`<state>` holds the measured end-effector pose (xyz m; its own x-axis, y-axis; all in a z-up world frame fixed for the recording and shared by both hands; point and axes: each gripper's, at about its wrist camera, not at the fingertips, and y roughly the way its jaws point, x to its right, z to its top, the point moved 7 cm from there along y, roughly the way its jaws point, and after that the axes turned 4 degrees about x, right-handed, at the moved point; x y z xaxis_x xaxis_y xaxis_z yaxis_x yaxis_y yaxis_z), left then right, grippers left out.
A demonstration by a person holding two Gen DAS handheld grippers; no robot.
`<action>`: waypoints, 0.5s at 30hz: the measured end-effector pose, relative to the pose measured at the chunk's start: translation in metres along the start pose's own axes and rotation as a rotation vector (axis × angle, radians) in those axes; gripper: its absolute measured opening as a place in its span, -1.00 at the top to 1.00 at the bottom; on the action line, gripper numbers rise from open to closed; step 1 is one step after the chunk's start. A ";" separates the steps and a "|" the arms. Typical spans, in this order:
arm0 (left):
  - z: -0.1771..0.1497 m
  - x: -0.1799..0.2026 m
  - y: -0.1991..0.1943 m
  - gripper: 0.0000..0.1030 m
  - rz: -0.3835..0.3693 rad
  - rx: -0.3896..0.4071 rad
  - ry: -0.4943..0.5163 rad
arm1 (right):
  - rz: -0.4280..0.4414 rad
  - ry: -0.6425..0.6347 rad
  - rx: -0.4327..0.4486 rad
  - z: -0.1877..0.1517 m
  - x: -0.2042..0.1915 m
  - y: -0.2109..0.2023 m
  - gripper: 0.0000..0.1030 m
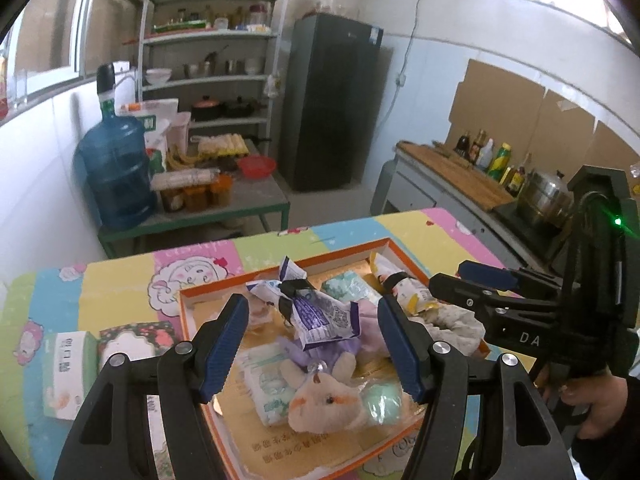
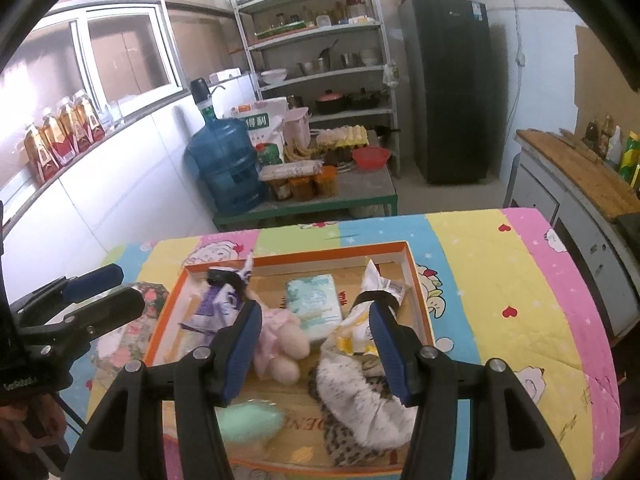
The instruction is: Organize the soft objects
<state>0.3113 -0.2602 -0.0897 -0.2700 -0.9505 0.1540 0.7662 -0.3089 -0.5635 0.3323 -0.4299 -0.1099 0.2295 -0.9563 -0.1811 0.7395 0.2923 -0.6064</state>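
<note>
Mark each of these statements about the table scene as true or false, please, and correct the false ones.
1. The plush rabbit lies inside the orange-rimmed box. True.
2. The left gripper is shut on the purple packet. False: its jaws stand open above the box and hold nothing.
3. The green pack of tissues lies inside the box. True.
4. The right gripper holds the grey spotted cloth. False: its jaws are open and empty; the cloth lies in the box.
5. The blue water jug stands on the colourful tablecloth. False: it stands on a green table behind.
</note>
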 end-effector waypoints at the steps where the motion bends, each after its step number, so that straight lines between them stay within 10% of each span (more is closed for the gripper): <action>1: 0.000 -0.001 -0.007 -0.33 0.002 0.015 0.005 | -0.005 -0.001 0.006 0.000 -0.003 -0.004 -0.08; 15: -0.013 -0.036 -0.124 -0.33 0.091 0.155 0.004 | -0.136 -0.050 0.101 -0.021 -0.086 -0.087 -0.08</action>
<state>0.2182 -0.1868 -0.0358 -0.1970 -0.9748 0.1045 0.8682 -0.2230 -0.4432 0.2350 -0.3728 -0.0584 0.1522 -0.9864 -0.0620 0.8252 0.1613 -0.5413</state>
